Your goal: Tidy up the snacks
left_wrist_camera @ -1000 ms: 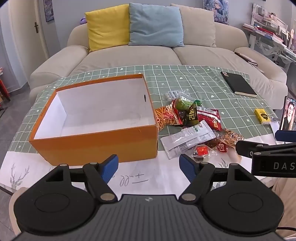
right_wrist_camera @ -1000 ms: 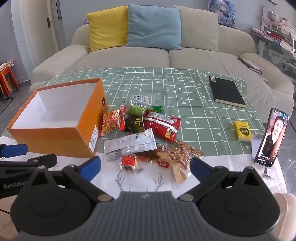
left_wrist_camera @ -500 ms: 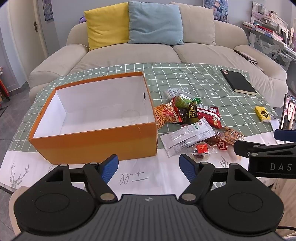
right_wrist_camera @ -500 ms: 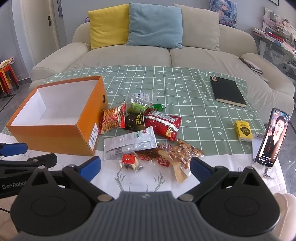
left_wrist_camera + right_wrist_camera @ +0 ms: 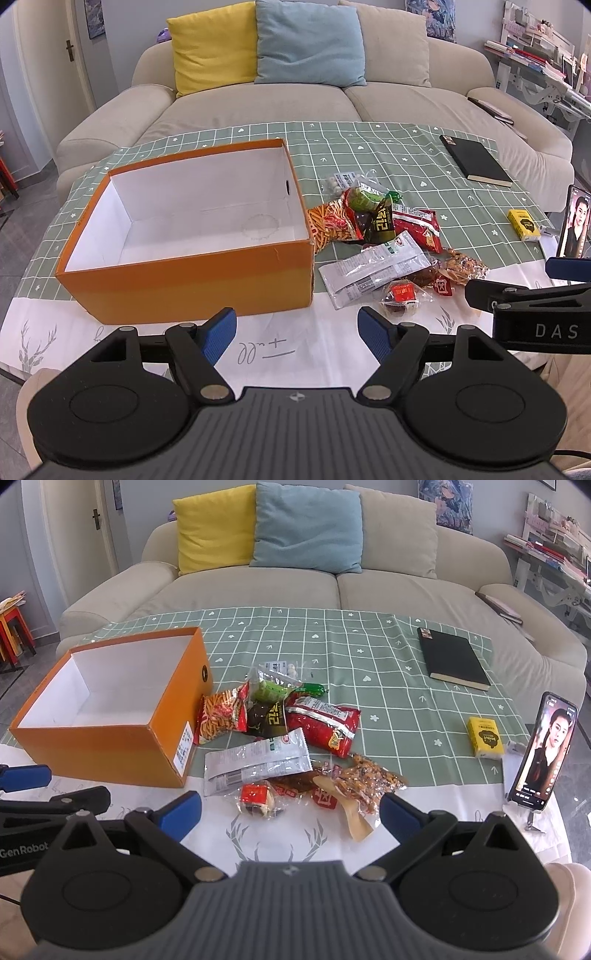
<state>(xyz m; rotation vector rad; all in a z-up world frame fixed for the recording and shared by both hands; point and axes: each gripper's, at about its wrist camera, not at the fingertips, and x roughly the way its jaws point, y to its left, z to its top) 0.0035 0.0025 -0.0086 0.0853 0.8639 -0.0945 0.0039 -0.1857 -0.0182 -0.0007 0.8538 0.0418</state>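
An empty orange box (image 5: 192, 273) with a white inside stands on the table; it also shows in the right wrist view (image 5: 122, 742). To its right lies a pile of snack packets (image 5: 380, 236), among them a silver-white pouch (image 5: 255, 764), a red bag (image 5: 325, 723), a chip bag (image 5: 221, 716) and a small red-labelled cake (image 5: 256, 799). My left gripper (image 5: 297, 332) is open and empty, near the table's front edge in front of the box. My right gripper (image 5: 290, 810) is open and empty, just short of the small cake.
A black notebook (image 5: 456, 657), a yellow packet (image 5: 484, 736) and a propped phone (image 5: 543, 753) sit at the right of the green checked cloth (image 5: 369, 657). A beige sofa (image 5: 295, 587) with cushions stands behind the table.
Both grippers have drawn back and risen slightly, so the box and snacks sit a little farther off. Both stay open. Nothing on the table has moved.
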